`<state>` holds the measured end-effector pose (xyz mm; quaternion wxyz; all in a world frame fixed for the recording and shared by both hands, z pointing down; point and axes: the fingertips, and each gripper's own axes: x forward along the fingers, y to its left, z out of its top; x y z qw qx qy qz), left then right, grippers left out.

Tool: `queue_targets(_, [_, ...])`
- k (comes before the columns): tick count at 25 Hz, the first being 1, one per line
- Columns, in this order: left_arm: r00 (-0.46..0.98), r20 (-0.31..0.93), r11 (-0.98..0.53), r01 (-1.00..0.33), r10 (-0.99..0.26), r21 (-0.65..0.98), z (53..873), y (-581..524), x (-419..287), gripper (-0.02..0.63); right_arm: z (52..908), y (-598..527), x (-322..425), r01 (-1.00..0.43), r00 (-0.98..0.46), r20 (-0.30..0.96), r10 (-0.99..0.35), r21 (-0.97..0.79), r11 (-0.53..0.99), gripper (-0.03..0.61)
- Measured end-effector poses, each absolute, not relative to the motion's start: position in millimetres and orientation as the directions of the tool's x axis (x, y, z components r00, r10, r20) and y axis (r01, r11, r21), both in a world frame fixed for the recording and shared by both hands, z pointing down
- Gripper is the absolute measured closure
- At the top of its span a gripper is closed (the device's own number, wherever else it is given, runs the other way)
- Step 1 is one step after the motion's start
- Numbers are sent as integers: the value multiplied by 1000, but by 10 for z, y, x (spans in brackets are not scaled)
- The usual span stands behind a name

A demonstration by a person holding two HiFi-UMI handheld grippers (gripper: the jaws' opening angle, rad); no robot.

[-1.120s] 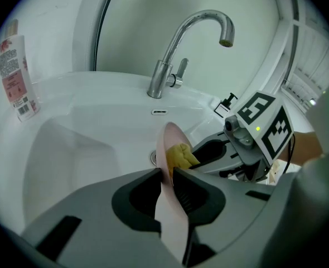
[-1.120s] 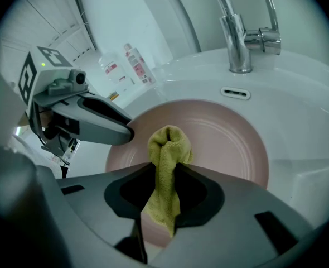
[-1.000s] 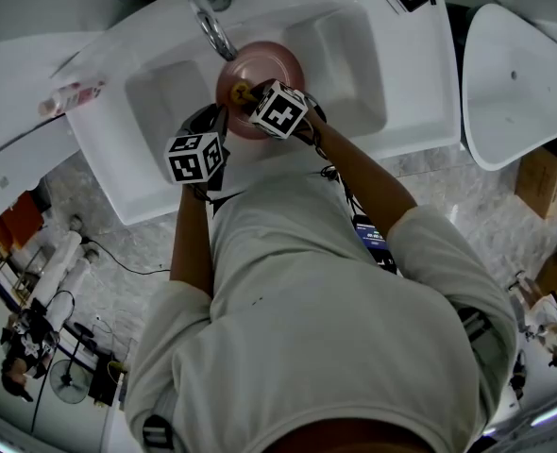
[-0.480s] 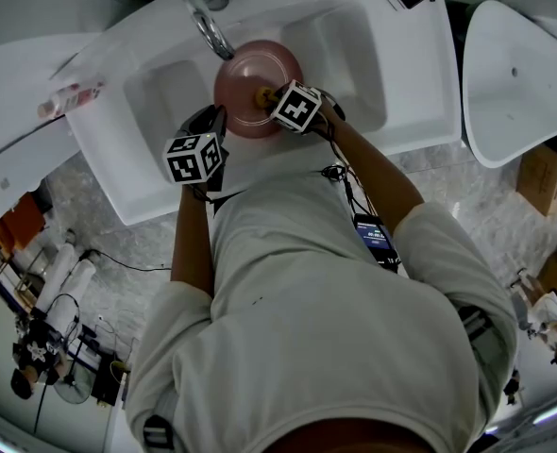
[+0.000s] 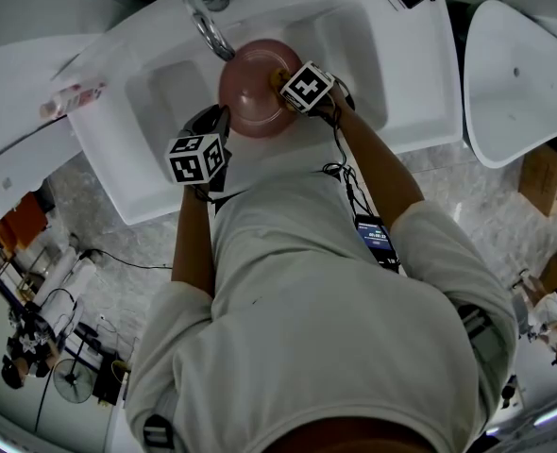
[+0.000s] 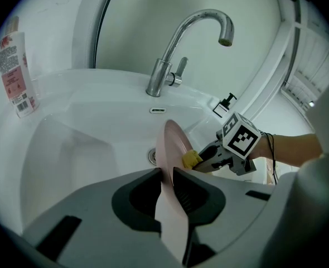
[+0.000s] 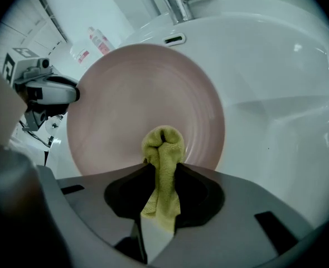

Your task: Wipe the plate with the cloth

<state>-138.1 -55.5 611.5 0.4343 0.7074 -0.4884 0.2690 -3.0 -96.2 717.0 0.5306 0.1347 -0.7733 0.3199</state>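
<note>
Left gripper (image 6: 165, 178) is clamped tight on the near rim of the pink plate (image 6: 173, 144), jaws pinching it from both sides. It holds the plate up on edge, leaning a little, over the white sink (image 6: 69, 149). Seen from the left gripper view, the plate is almost edge-on, with the drain (image 6: 152, 156) just behind it low in the basin. The chrome faucet (image 6: 175, 54) arches overhead.

Now the right gripper (image 7: 161, 175): its jaws are closed on the yellow cloth (image 7: 163, 149), gripping it in a tight fold. A rounded wad bulges out past the jaw tips. That wad sits against the lower middle of the plate's face, and the left gripper view shows cloth and plate touching on the plate's right side. The broad pink face fills the right gripper view, with the left gripper at the plate's left edge.

From the head view, both grippers are over the basin, right below the faucet spout. The left one is on the plate's lower left rim and the right one at its right side. The person in a pale shirt (image 5: 335, 328) leans in over the sink front. A bottle with red print (image 6: 14, 74) stands on the sink ledge, well to the left of the plate.
</note>
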Motion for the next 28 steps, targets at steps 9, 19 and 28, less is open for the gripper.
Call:
queue_targets(9, [387,802,-154,-921,-455,357,6111,-560,-1344,532,7007,-1400,-183,-691,-476,879,-35,-349,633,481])
queue_targets(19, [391,801,-144,-919,-453,367,6105,-551,-1346,531,6663,-1304,-668,-584,-614,788,-38,-422,693,482])
queue_targets(28, [388,802,-128,-919,-453,372,6113,-538,-1360,531,6518,-786,-966,-379,-673,734,94,-452,808,482])
